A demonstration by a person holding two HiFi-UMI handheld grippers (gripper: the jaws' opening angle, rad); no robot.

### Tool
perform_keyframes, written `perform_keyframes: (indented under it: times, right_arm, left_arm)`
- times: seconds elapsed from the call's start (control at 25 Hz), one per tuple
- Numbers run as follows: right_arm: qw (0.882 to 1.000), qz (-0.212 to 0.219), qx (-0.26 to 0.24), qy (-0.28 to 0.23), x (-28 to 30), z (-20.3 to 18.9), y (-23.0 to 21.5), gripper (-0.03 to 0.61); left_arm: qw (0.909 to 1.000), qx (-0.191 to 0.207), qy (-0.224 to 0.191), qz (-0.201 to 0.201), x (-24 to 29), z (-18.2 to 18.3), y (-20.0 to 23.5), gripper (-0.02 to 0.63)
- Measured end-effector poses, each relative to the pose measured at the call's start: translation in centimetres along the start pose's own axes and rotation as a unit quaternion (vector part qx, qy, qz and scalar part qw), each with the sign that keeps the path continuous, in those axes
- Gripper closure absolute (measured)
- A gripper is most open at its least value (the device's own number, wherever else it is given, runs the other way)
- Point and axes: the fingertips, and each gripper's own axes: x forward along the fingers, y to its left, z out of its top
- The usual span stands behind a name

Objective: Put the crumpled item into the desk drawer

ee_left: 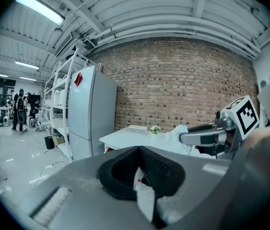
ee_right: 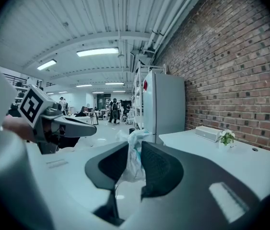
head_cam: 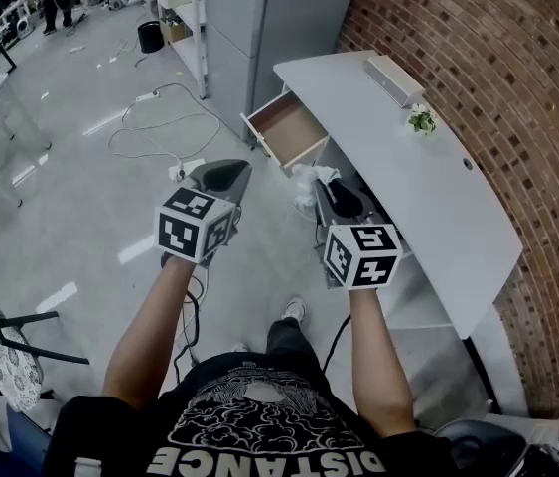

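The crumpled item [head_cam: 309,177] is a white wad of thin plastic or paper. My right gripper [head_cam: 325,183] is shut on it, and in the right gripper view the crumpled item [ee_right: 134,164] sits squeezed between the dark pads [ee_right: 159,169]. I hold it in the air just in front of the white desk [head_cam: 438,182], below the desk drawer [head_cam: 287,125], which stands pulled out with bare wood showing. My left gripper [head_cam: 225,170] hangs to the left over the floor, its jaws together on nothing. The left gripper view shows the right gripper [ee_left: 192,138] with the wad [ee_left: 177,131] at its tip.
A small plant [head_cam: 420,119] and a long white box [head_cam: 393,79] stand on the desk by the brick wall. A grey fridge [head_cam: 269,18] and shelving [head_cam: 185,18] are beyond the drawer. Cables [head_cam: 155,117] lie on the floor, and a chair [head_cam: 6,351] is at the lower left.
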Motion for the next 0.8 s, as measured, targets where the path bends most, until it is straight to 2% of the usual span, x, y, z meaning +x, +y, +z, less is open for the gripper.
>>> perform_keyframes:
  times: [0.4,0.8]
  right_arm:
    - [1.000,0.031,0.000,0.001,5.3,-0.2,-3.9,0.500]
    - [0.998,0.064,-0.005,0.006,11.9,1.4,-9.5,0.500]
  left_arm:
    - [0.9995,-0.003,0.004,0.032,5.0,0.4,2.8,0.614]
    - [0.9974,-0.016,0.007,0.070,11.5,2.1,6.4,0.614]
